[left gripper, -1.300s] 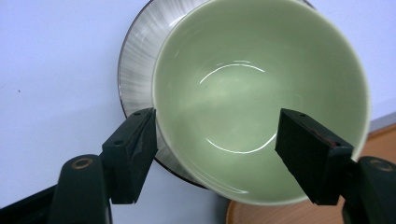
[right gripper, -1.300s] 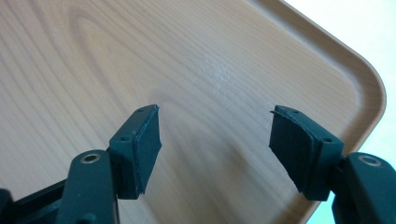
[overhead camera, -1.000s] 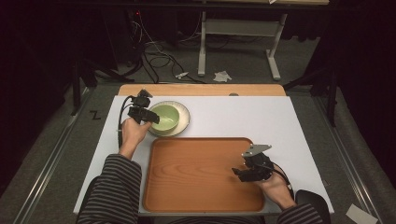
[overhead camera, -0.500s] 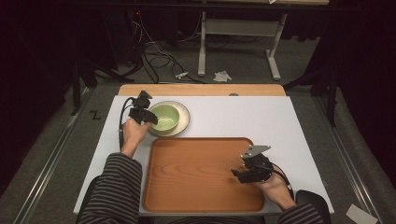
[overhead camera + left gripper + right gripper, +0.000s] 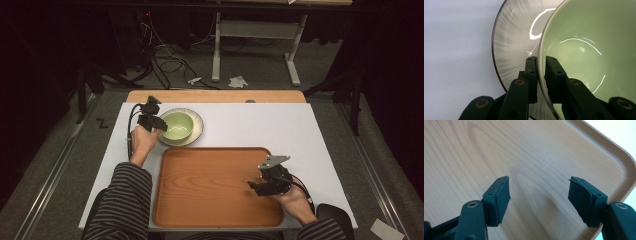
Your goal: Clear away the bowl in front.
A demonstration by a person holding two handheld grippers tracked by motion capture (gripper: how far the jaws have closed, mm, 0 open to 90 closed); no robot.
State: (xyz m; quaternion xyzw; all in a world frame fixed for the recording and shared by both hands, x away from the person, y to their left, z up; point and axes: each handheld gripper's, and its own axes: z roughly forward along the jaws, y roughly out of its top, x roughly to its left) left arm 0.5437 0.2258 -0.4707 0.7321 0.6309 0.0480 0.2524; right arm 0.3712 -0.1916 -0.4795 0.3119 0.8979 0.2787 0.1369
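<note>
A pale green bowl [image 5: 177, 125] sits on a grey plate [image 5: 196, 126] at the back left of the white table. My left gripper [image 5: 159, 123] has just been closing and now stands shut on the bowl's left rim [image 5: 540, 65], one pad outside the wall and one inside. The plate [image 5: 512, 41] shows streaked grey under the bowl [image 5: 589, 47]. My right gripper [image 5: 254, 187] hangs open over the right part of the wooden tray [image 5: 210, 175], with nothing between its pads, above the tray's floor [image 5: 474, 150].
The tray lies at the table's front centre, its rim [image 5: 619, 157] close to my right gripper. A wooden strip [image 5: 215, 96] runs along the table's far edge. Cables [image 5: 165, 65] and a desk frame [image 5: 250, 30] stand on the floor beyond.
My left gripper's jaws have closed onto the bowl's rim. The right gripper has stayed where it was.
</note>
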